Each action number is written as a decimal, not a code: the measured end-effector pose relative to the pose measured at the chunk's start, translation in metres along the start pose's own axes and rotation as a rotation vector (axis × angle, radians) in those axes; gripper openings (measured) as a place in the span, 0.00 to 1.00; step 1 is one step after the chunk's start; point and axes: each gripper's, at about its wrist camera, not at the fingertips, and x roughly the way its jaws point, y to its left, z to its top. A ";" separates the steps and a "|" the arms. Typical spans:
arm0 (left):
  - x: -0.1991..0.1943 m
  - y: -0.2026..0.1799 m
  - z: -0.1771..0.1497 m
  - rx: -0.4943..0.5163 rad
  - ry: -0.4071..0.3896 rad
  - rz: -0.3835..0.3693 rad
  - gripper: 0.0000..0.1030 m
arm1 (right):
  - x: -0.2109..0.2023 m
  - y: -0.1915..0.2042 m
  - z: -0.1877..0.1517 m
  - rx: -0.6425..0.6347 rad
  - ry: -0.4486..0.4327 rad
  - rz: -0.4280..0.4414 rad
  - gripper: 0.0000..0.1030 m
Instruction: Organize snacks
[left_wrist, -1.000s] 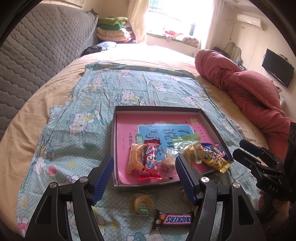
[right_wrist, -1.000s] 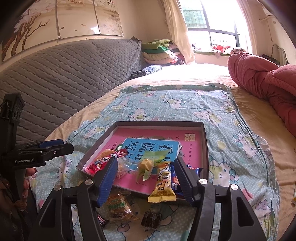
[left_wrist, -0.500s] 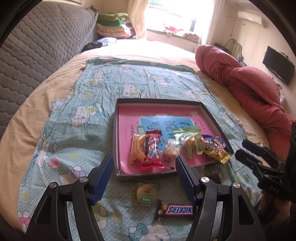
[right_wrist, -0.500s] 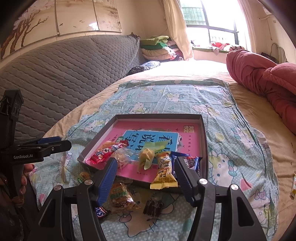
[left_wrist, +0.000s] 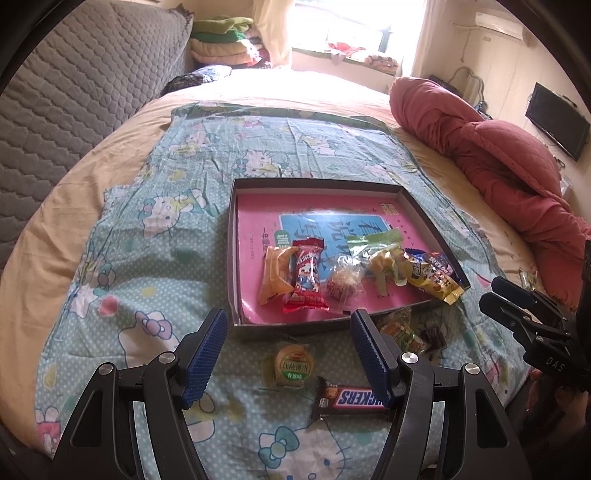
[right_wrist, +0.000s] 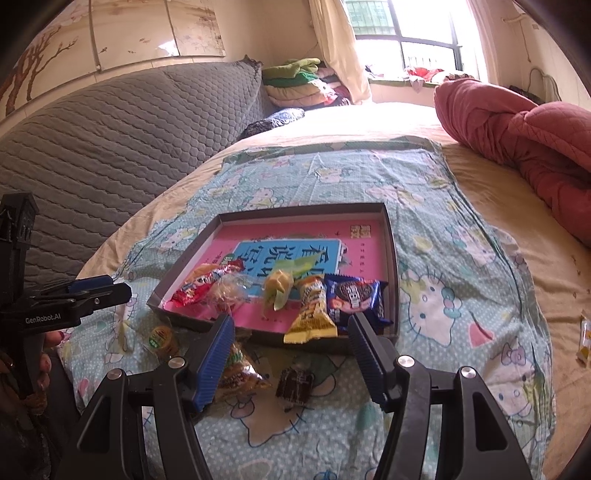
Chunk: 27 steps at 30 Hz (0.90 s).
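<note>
- While both tools hang above the near edge of the bed, the left gripper (left_wrist: 288, 343) has its blue pads spread apart with nothing between them; the right gripper (right_wrist: 291, 345) is likewise parted and empty.
- Just beyond the left gripper's pads, on the cartoon-cat sheet (left_wrist: 155, 236), lie a round green-labelled snack (left_wrist: 294, 365) and a chocolate bar (left_wrist: 351, 398), close together but seemingly not touching.
- Under the right gripper lie a brown-and-green packet (right_wrist: 236, 373) and a small dark sweet (right_wrist: 295, 382), both on the sheet, outside the tray.
- Further out sits the shallow dark tray (left_wrist: 233, 258) with a pink liner, flat on the sheet.
- Along the tray's near side lie an orange packet (left_wrist: 275, 277), a red packet (left_wrist: 306, 277), a clear-wrapped round cake (left_wrist: 343, 282), a yellow-green packet (left_wrist: 384, 262), a yellow packet (right_wrist: 312, 314) and a blue biscuit packet (right_wrist: 354, 295).
- The yellow packet overhangs the tray's near rim.
- At the far right of the sheet a small yellow wrapper (right_wrist: 583, 343) lies well apart; what it holds is too small to tell.
- A red quilt (left_wrist: 498, 158) is bunched on the right of the bed, and a grey padded headboard (right_wrist: 110, 147) on the left.
</note>
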 end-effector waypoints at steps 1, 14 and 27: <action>0.000 0.001 -0.002 -0.002 0.005 -0.001 0.69 | 0.000 0.000 -0.002 0.002 0.007 -0.003 0.62; 0.006 -0.002 -0.019 0.009 0.064 -0.007 0.69 | 0.015 -0.003 -0.028 0.055 0.168 -0.011 0.62; 0.024 0.001 -0.031 -0.004 0.120 -0.024 0.69 | 0.037 -0.005 -0.040 0.059 0.219 -0.058 0.61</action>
